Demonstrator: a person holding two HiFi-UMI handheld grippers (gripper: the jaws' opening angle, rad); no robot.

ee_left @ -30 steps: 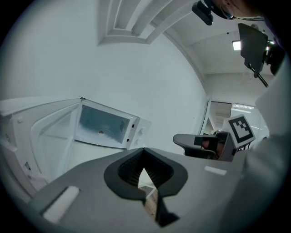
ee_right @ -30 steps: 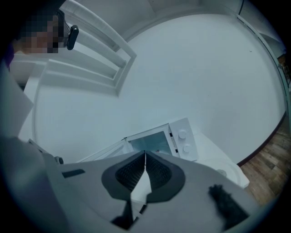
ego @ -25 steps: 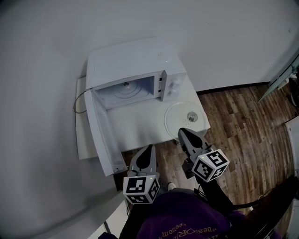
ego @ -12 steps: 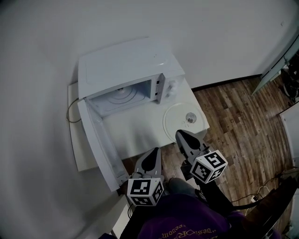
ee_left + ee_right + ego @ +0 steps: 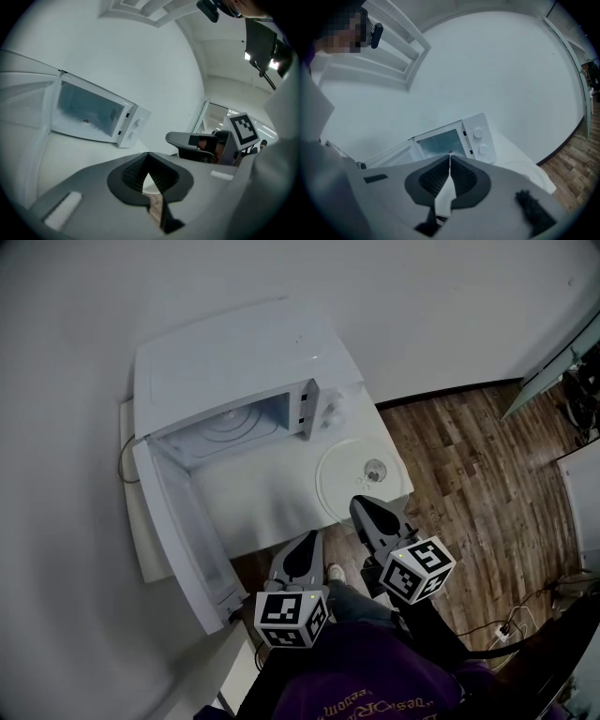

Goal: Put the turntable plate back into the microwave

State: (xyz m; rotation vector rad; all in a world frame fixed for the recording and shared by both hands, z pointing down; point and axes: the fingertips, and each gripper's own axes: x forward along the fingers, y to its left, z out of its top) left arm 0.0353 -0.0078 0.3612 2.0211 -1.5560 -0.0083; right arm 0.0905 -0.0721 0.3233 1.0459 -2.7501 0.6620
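The round glass turntable plate (image 5: 352,479) lies flat on the white table (image 5: 262,507), to the right of the white microwave (image 5: 244,371). The microwave door (image 5: 178,531) hangs wide open to the left, and the cavity (image 5: 234,427) shows its bare floor. My left gripper (image 5: 306,538) is shut and empty, hovering at the table's front edge. My right gripper (image 5: 362,506) is also shut and empty, its tip just short of the plate's near rim. In the right gripper view the microwave (image 5: 454,138) sits beyond the shut gripper (image 5: 450,157), with the plate (image 5: 532,171) low at the right.
Wooden floor (image 5: 469,456) lies right of the table. A cable (image 5: 122,465) loops behind the microwave's left side. The white wall runs close behind it. In the left gripper view the right gripper (image 5: 197,143) shows beside the microwave (image 5: 93,117).
Both shut grippers have edged forward and down toward the table's front edge. The right tip now sits nearer the plate's rim. The plate and microwave have not moved on the table.
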